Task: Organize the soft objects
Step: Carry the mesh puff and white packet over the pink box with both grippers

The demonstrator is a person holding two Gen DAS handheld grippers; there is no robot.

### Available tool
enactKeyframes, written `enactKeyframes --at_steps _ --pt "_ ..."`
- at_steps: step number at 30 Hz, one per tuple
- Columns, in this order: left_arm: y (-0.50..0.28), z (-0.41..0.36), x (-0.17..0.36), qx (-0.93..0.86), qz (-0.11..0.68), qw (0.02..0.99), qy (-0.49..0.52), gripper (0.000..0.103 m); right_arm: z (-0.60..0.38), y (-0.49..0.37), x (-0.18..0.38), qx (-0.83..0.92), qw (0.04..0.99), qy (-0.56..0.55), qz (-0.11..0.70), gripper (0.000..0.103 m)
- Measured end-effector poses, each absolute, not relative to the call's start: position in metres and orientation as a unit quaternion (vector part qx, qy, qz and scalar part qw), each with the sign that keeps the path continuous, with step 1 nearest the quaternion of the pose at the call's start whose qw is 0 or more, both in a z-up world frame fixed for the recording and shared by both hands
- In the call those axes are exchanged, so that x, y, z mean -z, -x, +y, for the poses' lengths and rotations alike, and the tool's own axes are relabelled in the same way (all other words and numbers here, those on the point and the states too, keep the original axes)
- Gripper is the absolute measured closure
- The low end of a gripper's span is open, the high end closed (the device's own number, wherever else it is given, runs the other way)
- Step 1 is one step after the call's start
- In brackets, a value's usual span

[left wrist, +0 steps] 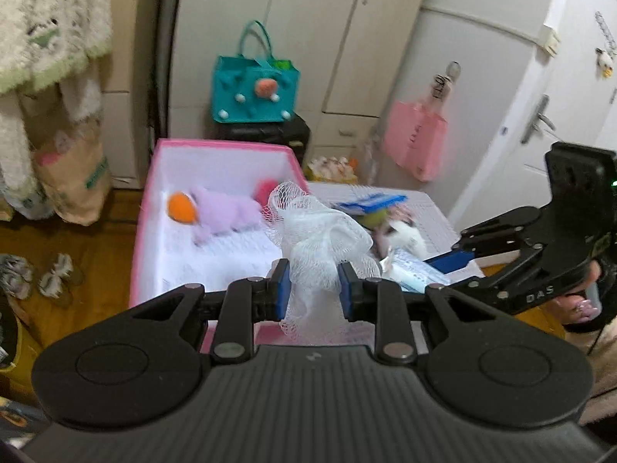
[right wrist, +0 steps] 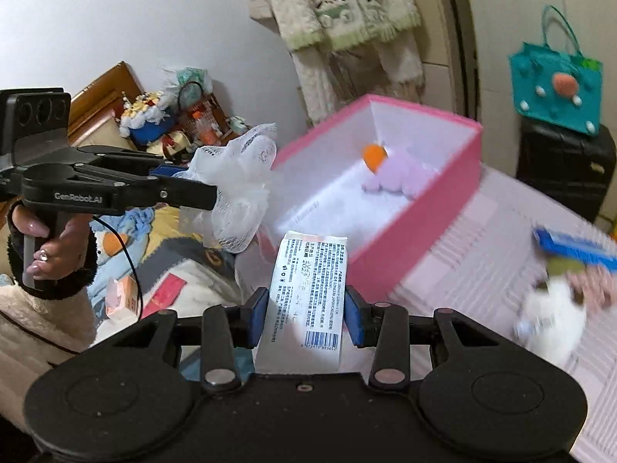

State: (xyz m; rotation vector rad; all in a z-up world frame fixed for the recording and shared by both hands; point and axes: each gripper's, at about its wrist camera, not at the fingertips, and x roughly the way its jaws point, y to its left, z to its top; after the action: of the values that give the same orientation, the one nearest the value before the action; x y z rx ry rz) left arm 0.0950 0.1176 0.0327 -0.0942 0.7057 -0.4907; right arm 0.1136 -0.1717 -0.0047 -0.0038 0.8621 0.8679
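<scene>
My left gripper (left wrist: 313,287) is shut on a white mesh bath puff (left wrist: 320,239), which hangs in the air near the front edge of the pink box (left wrist: 143,227). The same puff (right wrist: 237,185) and left gripper (right wrist: 208,196) show at the left of the right wrist view. My right gripper (right wrist: 306,318) is shut on a white tissue pack with printed text and a barcode (right wrist: 306,297), held in front of the pink box (right wrist: 432,227). Inside the box lies a purple plush toy with an orange part (left wrist: 216,212), also seen as the plush (right wrist: 393,173).
A blue packet (left wrist: 372,200) and a white plush (left wrist: 405,233) lie on the pale pink mat (right wrist: 482,270) right of the box. A teal bag (left wrist: 254,90) sits on a black case behind. A pink bag (left wrist: 418,139) hangs on the cabinet. Clutter fills the bed (right wrist: 166,262) at left.
</scene>
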Motion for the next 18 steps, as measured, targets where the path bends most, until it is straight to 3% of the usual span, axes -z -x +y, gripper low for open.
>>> enactKeyframes --at_steps 14,18 --pt "-0.2 0.13 0.001 0.148 0.326 0.934 -0.001 0.078 -0.089 -0.22 -0.014 -0.381 0.846 0.117 0.354 0.057" --pt "-0.227 0.146 0.009 0.18 0.366 0.912 0.033 0.078 -0.075 -0.255 -0.001 -0.377 0.84 0.144 0.364 0.057"
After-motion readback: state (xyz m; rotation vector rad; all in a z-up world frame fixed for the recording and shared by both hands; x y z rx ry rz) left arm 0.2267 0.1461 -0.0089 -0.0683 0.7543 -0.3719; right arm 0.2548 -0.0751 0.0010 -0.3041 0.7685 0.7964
